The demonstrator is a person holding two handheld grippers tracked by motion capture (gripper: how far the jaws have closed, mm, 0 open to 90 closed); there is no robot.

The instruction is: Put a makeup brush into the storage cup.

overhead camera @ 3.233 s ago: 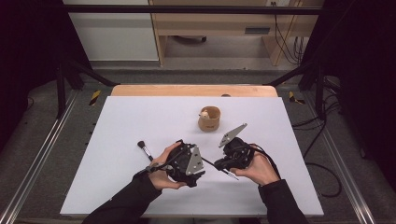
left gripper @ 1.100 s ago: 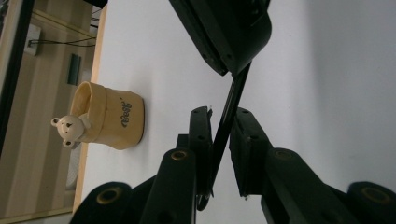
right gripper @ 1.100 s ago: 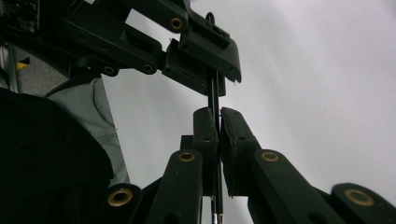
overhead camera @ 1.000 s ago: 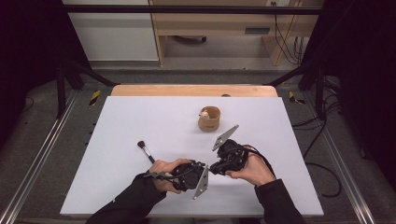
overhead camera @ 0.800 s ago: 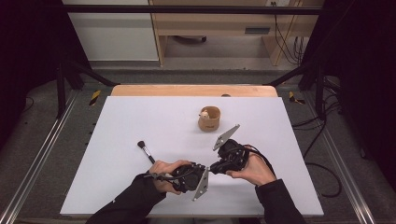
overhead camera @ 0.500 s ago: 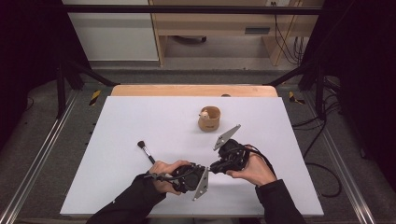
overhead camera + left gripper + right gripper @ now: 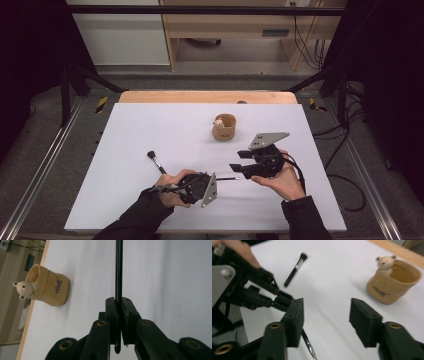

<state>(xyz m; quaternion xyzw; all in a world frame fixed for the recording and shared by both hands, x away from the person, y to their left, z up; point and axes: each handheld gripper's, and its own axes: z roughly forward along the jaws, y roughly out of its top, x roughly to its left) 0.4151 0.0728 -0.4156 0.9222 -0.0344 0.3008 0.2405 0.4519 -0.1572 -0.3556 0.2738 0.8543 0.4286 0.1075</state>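
My left gripper [image 7: 119, 322] pinches a thin, glossy black brush handle [image 7: 118, 270]. My right gripper [image 7: 325, 322] gapes wide, holding nothing, near the tan bear-faced cup [image 7: 394, 282].

bear cup [image 7: 223, 127], makeup brush [image 7: 156, 161], white table [image 7: 150, 130]

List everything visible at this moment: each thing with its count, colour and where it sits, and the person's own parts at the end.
thin brush: 1, black handle, clamped between the left gripper's jaws, pointing toward the right gripper
makeup brush: 1, black with silvery ferrule, lying on the table's left half
bear cup: 1, tan with a small cream bear at the rim, upright past the grippers
table: 1, white top with a wooden far edge
left gripper: 1, black with grey plate, near edge of the table
right gripper: 1, black with grey plate, jaws apart, facing the thin brush
hands: 2, in dark sleeves, one on each gripper
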